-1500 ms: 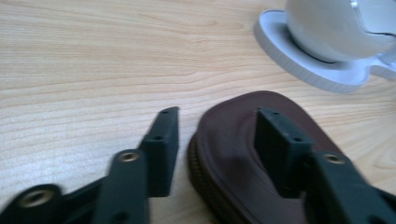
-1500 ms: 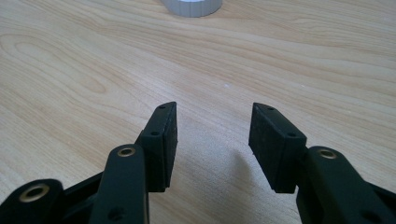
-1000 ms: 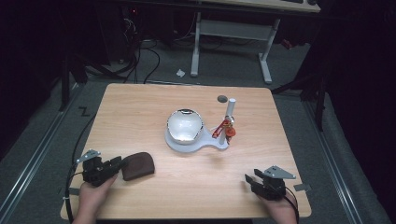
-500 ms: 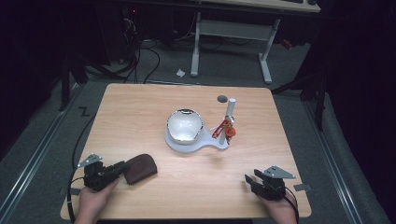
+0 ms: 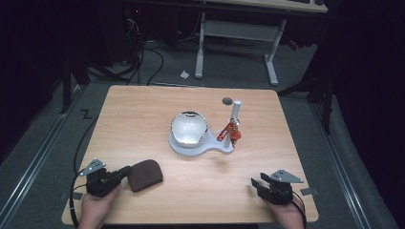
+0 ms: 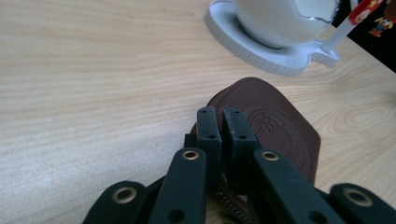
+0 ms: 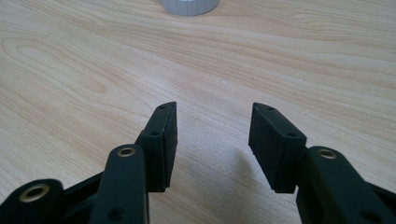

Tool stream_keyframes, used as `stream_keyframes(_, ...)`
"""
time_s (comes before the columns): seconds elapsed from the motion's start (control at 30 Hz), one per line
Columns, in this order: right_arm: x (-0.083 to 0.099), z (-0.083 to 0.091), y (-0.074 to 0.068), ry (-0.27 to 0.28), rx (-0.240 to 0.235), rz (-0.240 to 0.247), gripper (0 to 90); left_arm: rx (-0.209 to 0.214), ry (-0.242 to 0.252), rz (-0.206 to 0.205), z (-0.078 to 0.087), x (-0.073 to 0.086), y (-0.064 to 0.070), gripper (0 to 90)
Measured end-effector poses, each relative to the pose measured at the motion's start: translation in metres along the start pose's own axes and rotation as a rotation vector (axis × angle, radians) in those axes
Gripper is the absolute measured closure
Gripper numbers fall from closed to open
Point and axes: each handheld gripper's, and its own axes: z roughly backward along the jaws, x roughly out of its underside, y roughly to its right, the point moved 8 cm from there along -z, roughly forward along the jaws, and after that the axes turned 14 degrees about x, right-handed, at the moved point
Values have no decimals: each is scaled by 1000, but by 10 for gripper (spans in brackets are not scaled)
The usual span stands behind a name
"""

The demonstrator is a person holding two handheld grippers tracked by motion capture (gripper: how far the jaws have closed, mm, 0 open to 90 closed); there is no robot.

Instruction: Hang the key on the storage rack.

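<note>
The left gripper (image 5: 125, 171) has its jaws clenched on the edge of a brown leather pouch (image 5: 144, 174); it looks light, floppy, best pinched at its rim. The right gripper (image 5: 256, 183) rests on the desk (image 5: 143, 114), jaws released.

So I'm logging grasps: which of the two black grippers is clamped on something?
The left gripper: its jaws are shut on the edge of the flat brown leather pouch. The right gripper has its jaws spread over bare wooden table.

The left gripper (image 5: 125, 171), jaws pinched on the near edge of the brown leather pouch (image 5: 145, 174), has drawn back toward the bench's front edge, pulling the pouch with it, farther from the white magnifier stand (image 5: 201, 144).
</note>
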Motion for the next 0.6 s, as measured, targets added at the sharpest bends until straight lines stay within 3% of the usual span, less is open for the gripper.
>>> stream_keyframes(0.13,0,0,1,4,1,0,526,-9,32,-16,5,-5,3,869)
stream_keyframes(0.4,-3,0,2,15,10,-10,528,-39,96,-89,16,-18,14,871)
stream_keyframes(0.6,-4,-3,2,16,17,-13,531,-42,110,-121,16,-22,20,872)
